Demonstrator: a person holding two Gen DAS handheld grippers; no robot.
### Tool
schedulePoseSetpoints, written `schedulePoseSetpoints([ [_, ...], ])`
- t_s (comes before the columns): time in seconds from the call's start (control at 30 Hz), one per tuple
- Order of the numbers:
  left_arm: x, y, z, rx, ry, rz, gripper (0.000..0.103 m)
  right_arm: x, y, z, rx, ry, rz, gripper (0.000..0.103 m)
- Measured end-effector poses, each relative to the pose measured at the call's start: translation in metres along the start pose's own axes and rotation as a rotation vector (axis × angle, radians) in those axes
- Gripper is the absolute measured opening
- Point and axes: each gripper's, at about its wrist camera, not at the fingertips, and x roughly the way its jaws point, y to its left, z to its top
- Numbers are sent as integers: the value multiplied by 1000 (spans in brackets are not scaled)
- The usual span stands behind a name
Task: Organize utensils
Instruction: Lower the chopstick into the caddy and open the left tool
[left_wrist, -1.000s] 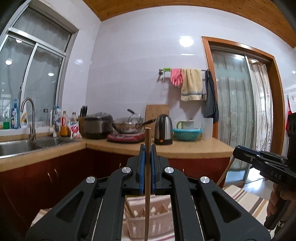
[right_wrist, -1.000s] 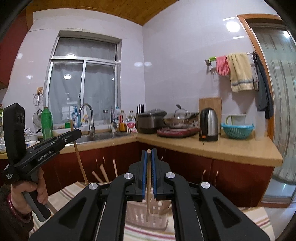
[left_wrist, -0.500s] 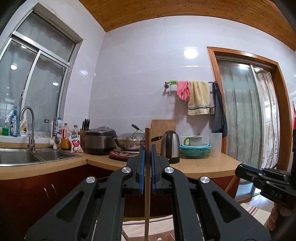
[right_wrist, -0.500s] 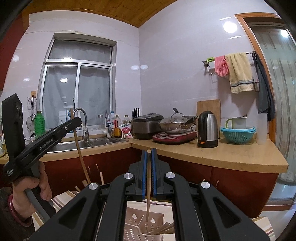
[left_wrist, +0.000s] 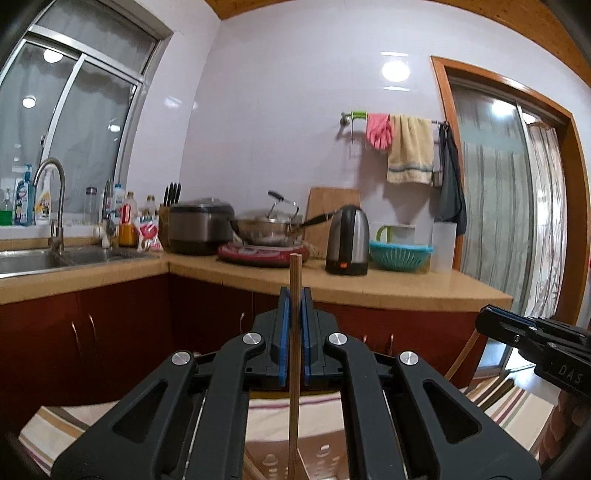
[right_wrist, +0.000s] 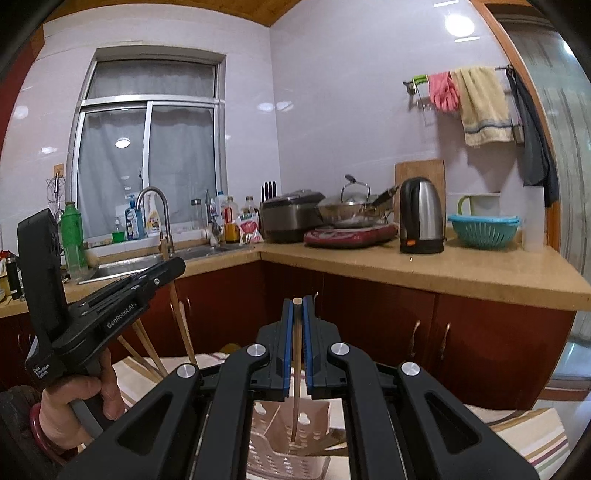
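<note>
Left claw (left_wrist: 294, 295) clamps an upright thin wooden chopstick (left_wrist: 294, 369); right claw (right_wrist: 297, 306) clamps another wooden chopstick (right_wrist: 296, 369) above the pale pink perforated plastic basket (right_wrist: 280, 443).

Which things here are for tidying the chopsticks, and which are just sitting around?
For the job: left hand-held gripper, its chopstick, right hand-held gripper, its chopstick, pink basket.
Just there: kettle, wok, teal colander.

Teal colander (left_wrist: 400, 255) – pink glove (left_wrist: 379, 130) – striped cloth (right_wrist: 532, 443) – beige basket (right_wrist: 288, 435).
</note>
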Motion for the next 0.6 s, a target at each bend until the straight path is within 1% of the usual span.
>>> schedulePoseSetpoints([
  [0.17,4,4,-15,-3,46,17,6,7,2,-11,6,36,3,6],
  [0.23,2,5,-18,6,41,28,10,8,3,-13,3,44,2,6],
  [0.3,1,6,-19,2,51,24,11,10,4,-14,2,52,2,6],
  [0.37,0,7,-20,3,58,25,16,9,5,-16,6,59,3,6],
  [0.43,-1,7,-21,2,58,23,28,8,3,-15,9,59,-3,6],
  [0.47,-2,7,-21,2,59,22,31,8,3,-15,13,60,-5,6],
  [0.53,-4,7,-22,0,63,20,42,8,2,-16,23,65,-8,7],
  [0.6,-6,8,-23,-4,65,17,45,8,1,-16,23,68,-12,9],
])
